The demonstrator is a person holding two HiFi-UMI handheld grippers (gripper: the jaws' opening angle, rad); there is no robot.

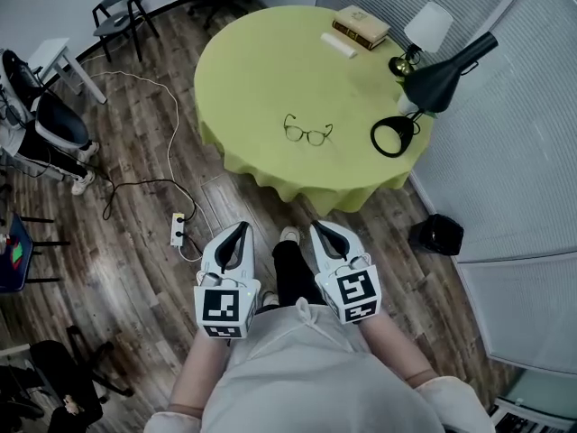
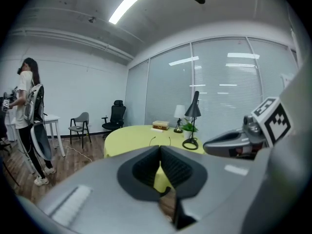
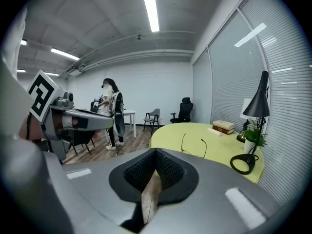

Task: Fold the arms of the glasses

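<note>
A pair of dark-framed glasses (image 1: 307, 133) lies near the front of the round table (image 1: 261, 70) with the yellow-green cloth, both arms unfolded and pointing away from me. The glasses show small and far off in the left gripper view (image 2: 160, 141) and in the right gripper view (image 3: 194, 145). My left gripper (image 1: 240, 227) and right gripper (image 1: 319, 227) hang side by side close to my body, over the wooden floor and well short of the table. Each has its jaws together with nothing between them, as seen for the left (image 2: 160, 150) and the right (image 3: 156, 152).
On the table's far right stand a black desk lamp (image 1: 433, 88), a small white-shaded lamp (image 1: 424, 30), stacked books (image 1: 361, 25) and a white case (image 1: 340, 45). A power strip (image 1: 178, 230) and cable lie on the floor. A black bin (image 1: 437, 234) stands right. A person (image 3: 111, 113) stands far off.
</note>
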